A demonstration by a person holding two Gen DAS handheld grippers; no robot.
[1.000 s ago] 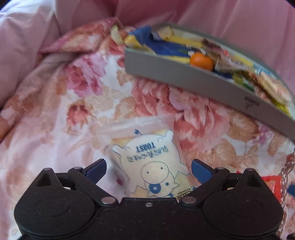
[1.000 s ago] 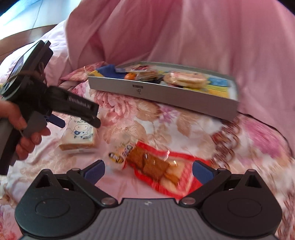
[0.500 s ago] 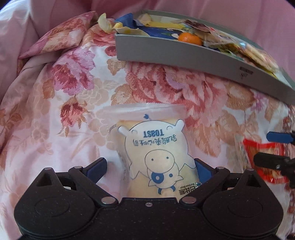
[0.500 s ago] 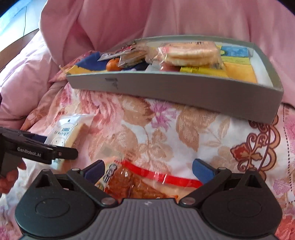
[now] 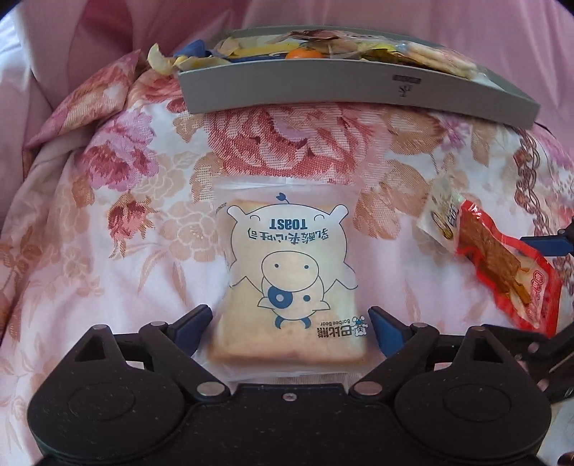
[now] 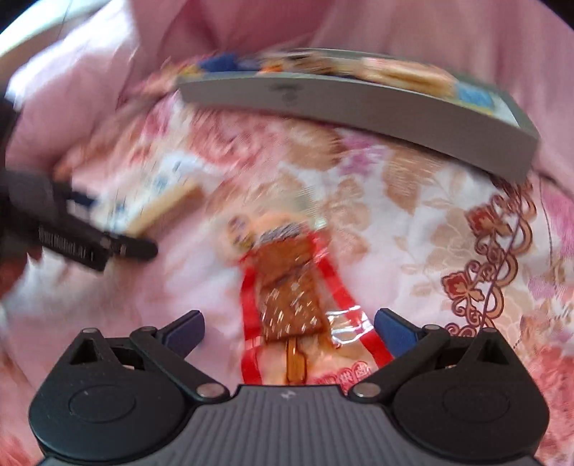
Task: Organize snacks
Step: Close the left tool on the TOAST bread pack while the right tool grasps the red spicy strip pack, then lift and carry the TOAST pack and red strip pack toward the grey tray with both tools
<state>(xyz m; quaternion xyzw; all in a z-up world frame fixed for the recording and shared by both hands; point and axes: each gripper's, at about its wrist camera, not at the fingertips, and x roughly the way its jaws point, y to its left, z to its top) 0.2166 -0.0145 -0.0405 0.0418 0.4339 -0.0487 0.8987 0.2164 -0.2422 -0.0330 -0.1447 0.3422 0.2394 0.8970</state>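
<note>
A clear toast packet (image 5: 288, 276) with a blue cartoon cow lies on the floral quilt. My left gripper (image 5: 288, 322) is open, its blue fingertips on either side of the packet's near end. A red packet of brown dried snack (image 6: 290, 304) lies to the right; it also shows in the left wrist view (image 5: 498, 261). My right gripper (image 6: 288, 328) is open and straddles the red packet. The right wrist view is blurred. A grey snack box (image 5: 355, 91) stands beyond, and shows in the right wrist view too (image 6: 358, 104).
The grey box holds an orange (image 5: 305, 53), round crackers (image 5: 437, 59) and several wrappers. A floral quilt (image 5: 118, 222) covers the bed, with pink bedding (image 5: 430, 18) piled behind the box. The left gripper's body (image 6: 71, 236) shows at the left of the right wrist view.
Both grippers have moved forward and down onto their packets. The toast packet now lies between the left fingertips, and the red packet lies lengthwise between the right fingertips.
</note>
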